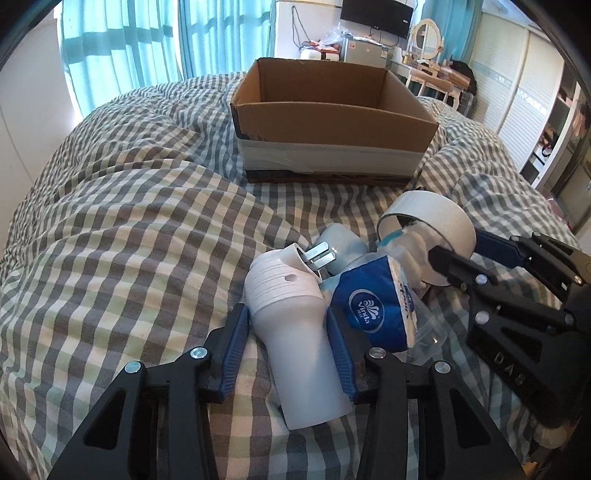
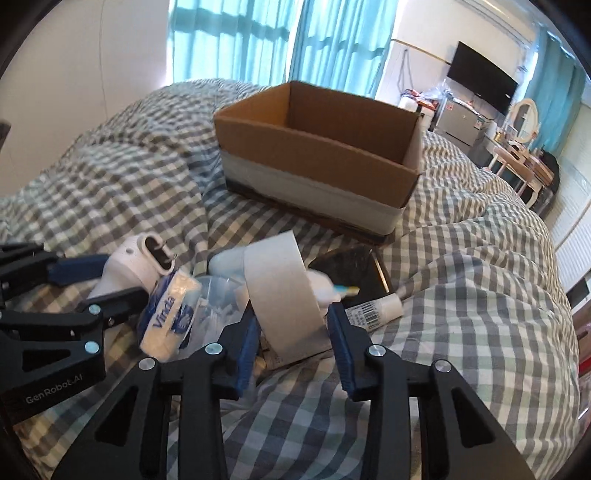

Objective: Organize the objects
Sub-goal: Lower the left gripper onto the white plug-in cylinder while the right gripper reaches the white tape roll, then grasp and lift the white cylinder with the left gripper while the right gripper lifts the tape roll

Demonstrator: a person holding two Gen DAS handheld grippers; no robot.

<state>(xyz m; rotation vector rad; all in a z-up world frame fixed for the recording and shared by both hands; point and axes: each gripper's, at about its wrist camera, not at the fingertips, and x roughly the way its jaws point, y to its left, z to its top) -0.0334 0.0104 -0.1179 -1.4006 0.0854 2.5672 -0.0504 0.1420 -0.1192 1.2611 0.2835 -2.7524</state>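
Observation:
My left gripper [image 1: 286,314] is shut on a white plug-in device [image 1: 291,325] with metal prongs, lying on the checked bed cover. My right gripper [image 2: 291,314] is shut on a white tape roll [image 2: 284,295], which also shows in the left wrist view [image 1: 436,221]. Beside them lie a blue Vinda tissue pack [image 1: 373,306], a clear plastic cup [image 1: 424,336], a small white tube with a barcode [image 2: 373,314] and a black flat object [image 2: 351,273]. An open cardboard box [image 1: 332,122] stands farther back on the bed; its floor is hidden.
The checked quilt [image 1: 129,221] is rumpled into folds on the left. Teal curtains [image 1: 129,44], a TV [image 1: 376,14], a small fridge and a dressing table stand beyond the bed. Cabinets line the right wall.

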